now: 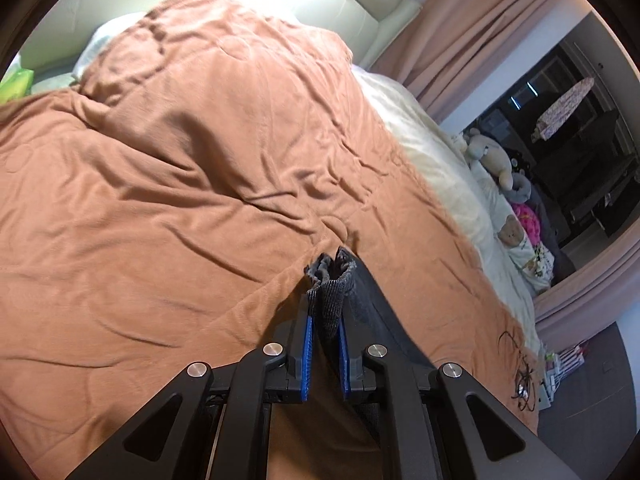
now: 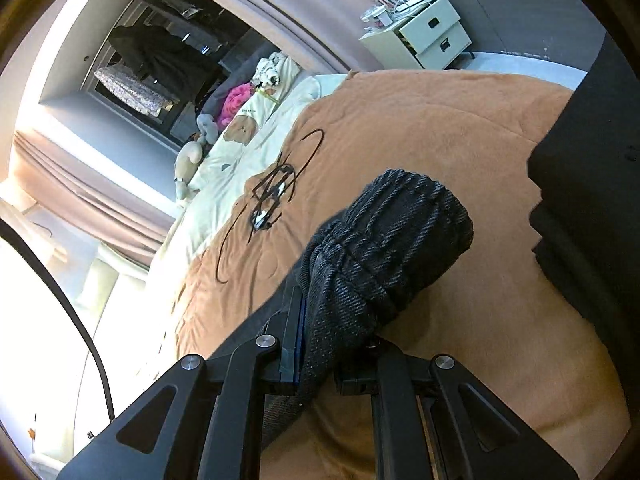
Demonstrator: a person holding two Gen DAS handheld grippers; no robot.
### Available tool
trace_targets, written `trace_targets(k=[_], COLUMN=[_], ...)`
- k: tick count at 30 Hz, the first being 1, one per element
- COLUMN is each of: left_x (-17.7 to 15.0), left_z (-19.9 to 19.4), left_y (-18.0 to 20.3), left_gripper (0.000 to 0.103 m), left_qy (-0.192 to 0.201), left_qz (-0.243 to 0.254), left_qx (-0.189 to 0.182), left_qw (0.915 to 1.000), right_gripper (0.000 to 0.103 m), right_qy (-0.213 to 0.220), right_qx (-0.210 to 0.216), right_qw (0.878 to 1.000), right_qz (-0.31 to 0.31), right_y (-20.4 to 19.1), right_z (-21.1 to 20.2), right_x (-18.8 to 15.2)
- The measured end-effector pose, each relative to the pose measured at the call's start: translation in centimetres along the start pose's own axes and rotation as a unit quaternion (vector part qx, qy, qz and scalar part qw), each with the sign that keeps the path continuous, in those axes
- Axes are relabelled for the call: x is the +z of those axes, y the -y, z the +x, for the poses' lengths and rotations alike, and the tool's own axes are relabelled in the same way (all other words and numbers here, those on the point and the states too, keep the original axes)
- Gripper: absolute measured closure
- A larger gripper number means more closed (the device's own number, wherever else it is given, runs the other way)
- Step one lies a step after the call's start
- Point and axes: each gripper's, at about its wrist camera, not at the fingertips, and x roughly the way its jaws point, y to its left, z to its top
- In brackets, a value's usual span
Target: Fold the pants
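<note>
The pants are dark grey denim. In the left wrist view my left gripper (image 1: 329,300) is shut on a bunched hem of the pants (image 1: 332,304), held above the orange blanket (image 1: 180,168); more dark cloth trails down to the right. In the right wrist view my right gripper (image 2: 320,320) is shut on the elastic waistband of the pants (image 2: 384,240), which bulges past the fingers and hides the right fingertip. The cloth hangs above the orange blanket (image 2: 440,128).
A black tangle of cable (image 2: 272,196) lies on the blanket near its edge. A cream sheet with stuffed toys (image 1: 492,160) runs along the far side of the bed. A white bedside cabinet (image 2: 424,36) stands beyond. A dark shape (image 2: 592,200) fills the right edge.
</note>
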Motion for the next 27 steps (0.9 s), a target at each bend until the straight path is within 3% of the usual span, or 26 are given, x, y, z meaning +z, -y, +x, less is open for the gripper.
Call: trace_targets(k=[14, 27], left_x=[-1.6, -4.6], left_z=[-9.2, -14.8], left_y=[-7.8, -14.0], left_gripper=[0.091, 0.091], left_qy=[-0.001, -0.011], left_qz=[-0.029, -0.043], left_qx=[-0.005, -0.016], left_qw=[0.9996, 0.9989], right_gripper=[0.095, 0.095], right_qy=[-0.012, -0.009], right_qx=[0.008, 0.005], right_qw=[1.0, 1.0], right_qz=[0.006, 0.014], right_y=[0.9, 1.3], right_z=[-6.0, -10.7], right_x=[-3.3, -6.5])
